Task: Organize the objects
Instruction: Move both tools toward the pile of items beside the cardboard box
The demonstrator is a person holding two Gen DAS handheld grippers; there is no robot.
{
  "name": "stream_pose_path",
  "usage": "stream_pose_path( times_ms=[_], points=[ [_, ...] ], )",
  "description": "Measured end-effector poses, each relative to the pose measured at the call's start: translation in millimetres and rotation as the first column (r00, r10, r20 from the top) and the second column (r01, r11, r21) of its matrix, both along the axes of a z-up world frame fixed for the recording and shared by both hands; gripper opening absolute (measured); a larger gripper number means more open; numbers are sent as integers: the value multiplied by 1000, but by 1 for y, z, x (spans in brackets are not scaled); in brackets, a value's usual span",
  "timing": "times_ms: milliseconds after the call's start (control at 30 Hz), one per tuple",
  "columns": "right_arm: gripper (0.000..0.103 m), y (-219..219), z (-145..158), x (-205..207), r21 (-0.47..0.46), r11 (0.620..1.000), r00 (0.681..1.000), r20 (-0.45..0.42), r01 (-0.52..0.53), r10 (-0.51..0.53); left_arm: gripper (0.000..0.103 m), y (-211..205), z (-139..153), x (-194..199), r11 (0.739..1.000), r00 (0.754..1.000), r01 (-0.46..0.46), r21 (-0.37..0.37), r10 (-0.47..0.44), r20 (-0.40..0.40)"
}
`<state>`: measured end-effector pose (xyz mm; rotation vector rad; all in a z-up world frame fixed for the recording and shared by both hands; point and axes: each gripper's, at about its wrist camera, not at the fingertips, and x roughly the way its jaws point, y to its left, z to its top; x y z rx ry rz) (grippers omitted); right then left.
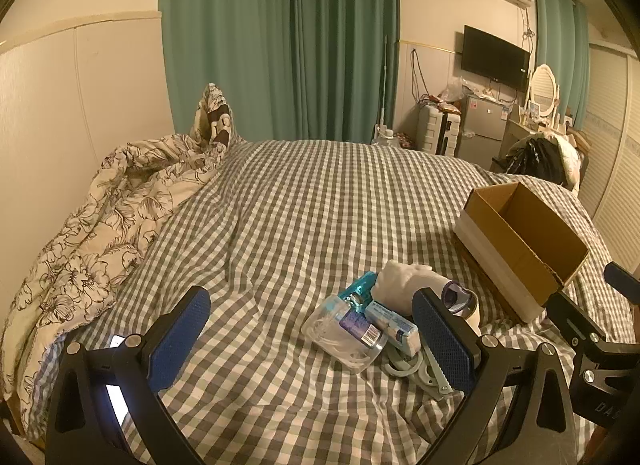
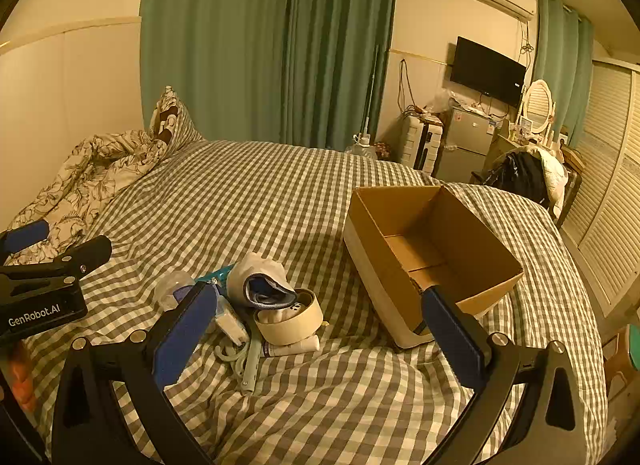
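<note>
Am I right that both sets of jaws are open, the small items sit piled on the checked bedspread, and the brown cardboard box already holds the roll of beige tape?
Not quite. The right wrist view shows the brown cardboard box empty; the roll of beige tape lies in the pile on the checked bedspread, beside the box. The left gripper and right gripper do have open jaws.

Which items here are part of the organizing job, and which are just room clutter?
Job: cardboard box, tape roll, sock, clear plastic container, small tube, left gripper, right gripper.
Clutter: floral duvet, TV, mini fridge, suitcase.
</note>
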<state>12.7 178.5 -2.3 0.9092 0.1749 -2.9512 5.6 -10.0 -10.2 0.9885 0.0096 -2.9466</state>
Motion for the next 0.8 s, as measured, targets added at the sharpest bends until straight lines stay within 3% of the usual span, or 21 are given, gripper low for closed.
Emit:
stream_pose_path(
  times_ms=[800],
  points=[
    [103, -15, 6, 6, 13, 999, 1000, -1, -30, 30, 103, -10, 8, 2, 1000, 1000, -8, -6, 8, 6]
  ],
)
